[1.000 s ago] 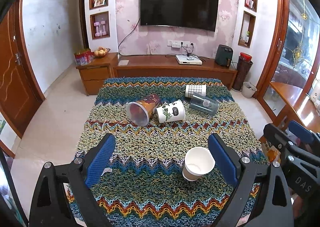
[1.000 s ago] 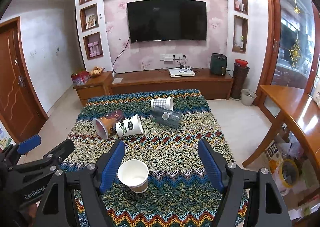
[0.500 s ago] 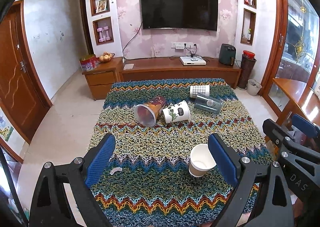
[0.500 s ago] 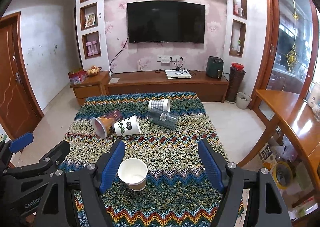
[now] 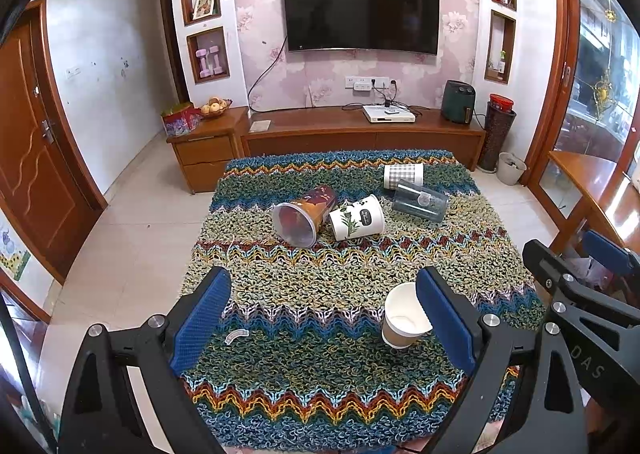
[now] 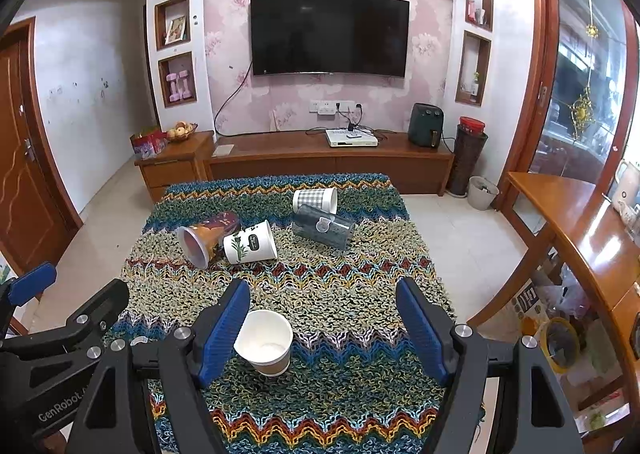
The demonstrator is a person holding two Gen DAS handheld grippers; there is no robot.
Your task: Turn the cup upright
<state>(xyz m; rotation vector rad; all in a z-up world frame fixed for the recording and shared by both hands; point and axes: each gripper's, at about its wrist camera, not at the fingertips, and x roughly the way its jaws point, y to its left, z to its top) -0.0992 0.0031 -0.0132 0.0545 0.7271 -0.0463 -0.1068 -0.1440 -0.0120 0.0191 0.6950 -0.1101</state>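
Note:
A white paper cup with a brown sleeve stands upright on the knitted tablecloth near the front. Farther back several cups lie on their sides: an orange-brown one, a white one with a plant print, a dark clear one and a checked one. My left gripper is open and empty above the front of the table. My right gripper is open and empty, its left finger beside the upright cup.
The colourful zigzag tablecloth covers the table. A small white scrap lies on it at the front left. A wooden TV cabinet stands behind, a wooden side table to the right, tiled floor on the left.
Both grippers have pulled back and risen from the table, so the cups look farther away. The upright cup stays where it stood.

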